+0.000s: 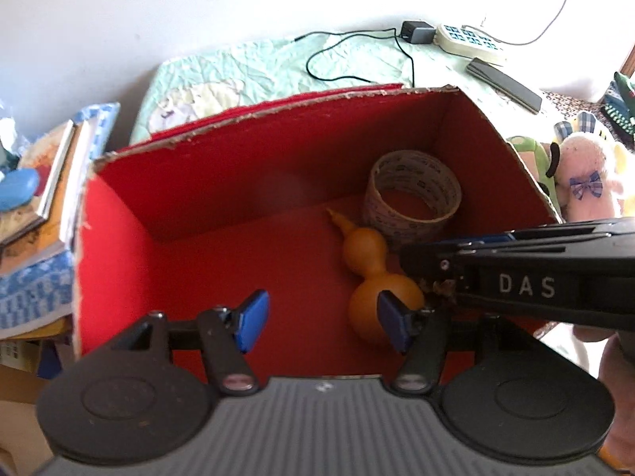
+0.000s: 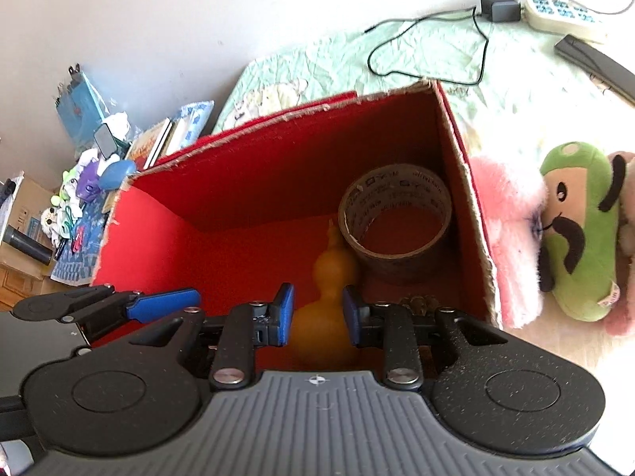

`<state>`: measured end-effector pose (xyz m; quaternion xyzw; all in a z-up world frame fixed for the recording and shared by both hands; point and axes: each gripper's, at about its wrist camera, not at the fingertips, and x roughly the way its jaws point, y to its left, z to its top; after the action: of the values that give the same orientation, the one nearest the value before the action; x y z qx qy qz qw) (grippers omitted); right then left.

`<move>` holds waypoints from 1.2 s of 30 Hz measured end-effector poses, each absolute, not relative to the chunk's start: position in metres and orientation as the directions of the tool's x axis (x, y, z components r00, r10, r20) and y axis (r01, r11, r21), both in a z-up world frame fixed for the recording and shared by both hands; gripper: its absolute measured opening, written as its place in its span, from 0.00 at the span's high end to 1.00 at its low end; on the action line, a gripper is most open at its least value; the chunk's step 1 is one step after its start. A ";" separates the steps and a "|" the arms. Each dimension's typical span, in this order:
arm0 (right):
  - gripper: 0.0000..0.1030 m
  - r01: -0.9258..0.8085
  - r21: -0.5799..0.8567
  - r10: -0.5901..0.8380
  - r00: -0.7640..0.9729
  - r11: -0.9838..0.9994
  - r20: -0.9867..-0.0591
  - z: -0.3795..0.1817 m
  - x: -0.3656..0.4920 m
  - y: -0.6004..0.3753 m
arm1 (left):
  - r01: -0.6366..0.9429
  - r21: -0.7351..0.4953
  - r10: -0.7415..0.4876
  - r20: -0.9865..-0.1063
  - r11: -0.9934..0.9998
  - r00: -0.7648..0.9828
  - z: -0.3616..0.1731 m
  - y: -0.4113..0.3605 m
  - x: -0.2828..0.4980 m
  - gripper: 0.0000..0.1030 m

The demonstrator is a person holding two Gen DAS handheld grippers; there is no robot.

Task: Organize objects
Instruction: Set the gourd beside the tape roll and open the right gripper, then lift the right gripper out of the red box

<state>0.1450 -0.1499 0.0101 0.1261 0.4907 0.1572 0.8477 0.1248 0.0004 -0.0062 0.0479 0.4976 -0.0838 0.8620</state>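
Hand-held gripper [image 2: 318, 314] above gourd [image 2: 323, 305].

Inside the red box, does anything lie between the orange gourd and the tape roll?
Nothing: the orange gourd lies right against the tape roll on the red box floor, clearest in the left wrist view.

Red box [image 1: 222, 182] is looking like cardboard w/ matt walls & rough torn edges. Orange gourd [image 1: 367, 254] is showing smooth, slightly glossy skin. Tape roll [image 2: 397, 218] is reading as glossy brown plastic film. Green plush [image 2: 579, 230] & pink plush [image 2: 508, 214] are looking fuzzy. Quilt [image 1: 246, 67] is appearing as crinkled cloth.
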 end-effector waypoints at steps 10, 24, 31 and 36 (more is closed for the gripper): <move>0.66 -0.166 0.337 0.372 0.533 0.927 -0.760 0.026 0.127 -0.150 | 0.129 0.082 0.000 -0.843 0.988 0.538 0.012 -0.005 0.104 0.38; 0.66 -0.229 0.380 0.443 0.538 0.896 -0.717 0.051 0.094 -0.159 | 0.031 0.180 0.129 -0.807 0.983 0.577 0.036 -0.022 0.064 0.34; 0.66 -0.260 0.409 0.484 0.507 0.875 -0.713 0.052 0.080 -0.163 | -0.031 0.182 0.168 -0.812 0.983 0.559 0.038 -0.025 0.048 0.33; 0.66 -0.287 0.420 0.508 0.487 0.861 -0.711 0.054 0.074 -0.167 | -0.064 0.187 0.191 -0.812 0.980 0.551 0.038 -0.029 0.037 0.31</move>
<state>0.0737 -0.1669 0.0537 0.1232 0.4500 0.2328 0.8533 0.0366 -0.0292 0.0382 0.0675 0.4681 0.0726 0.8781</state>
